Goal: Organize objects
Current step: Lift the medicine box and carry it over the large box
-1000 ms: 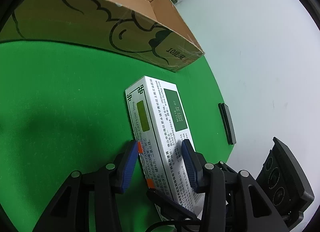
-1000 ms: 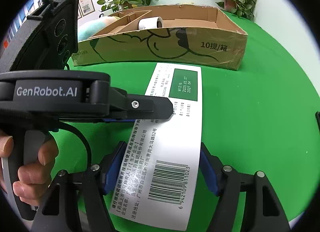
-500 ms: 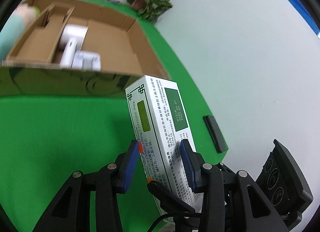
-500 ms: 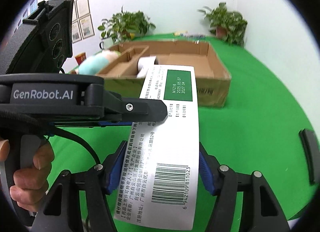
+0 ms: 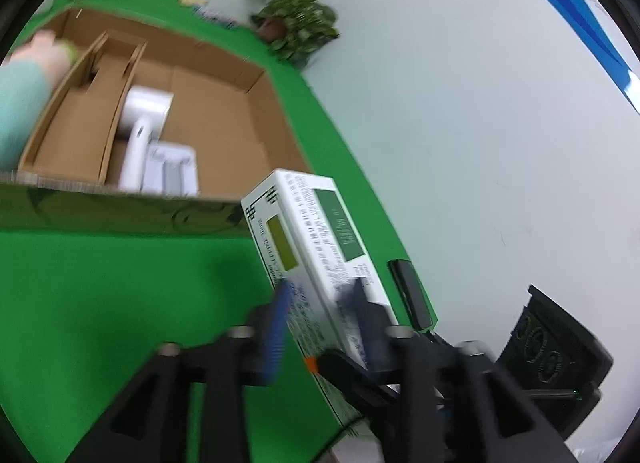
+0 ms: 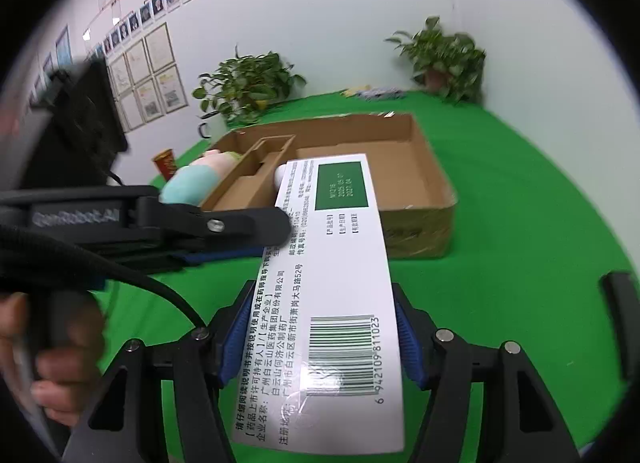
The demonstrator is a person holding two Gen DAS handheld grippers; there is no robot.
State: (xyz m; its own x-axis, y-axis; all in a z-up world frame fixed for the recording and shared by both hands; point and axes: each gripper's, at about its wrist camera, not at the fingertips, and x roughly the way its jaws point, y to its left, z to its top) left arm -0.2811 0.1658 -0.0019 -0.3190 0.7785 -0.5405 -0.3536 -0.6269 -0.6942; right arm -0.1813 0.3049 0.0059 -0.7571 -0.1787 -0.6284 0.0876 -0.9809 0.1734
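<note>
A long white medicine box (image 6: 340,263) with green panels and a barcode is held in the air by both grippers. My right gripper (image 6: 320,337) is shut on its near end. My left gripper (image 5: 320,323) is shut on the same box (image 5: 316,235) from the side; in the right wrist view its finger (image 6: 240,223) presses the box's left edge. The box's far end hangs over the near wall of the open cardboard box (image 6: 416,167), which holds a white hair dryer (image 5: 140,131) and a white packet (image 5: 172,167).
A plush toy (image 6: 200,179) lies left of the cardboard box, with a red cup (image 6: 166,163) behind it. A black flat object (image 5: 412,295) lies at the green table's right edge. Potted plants (image 6: 244,91) stand at the back by the wall.
Both grippers have lifted the medicine box off the table and carried it up and towards the cardboard box. The inside of the cardboard box has come into view.
</note>
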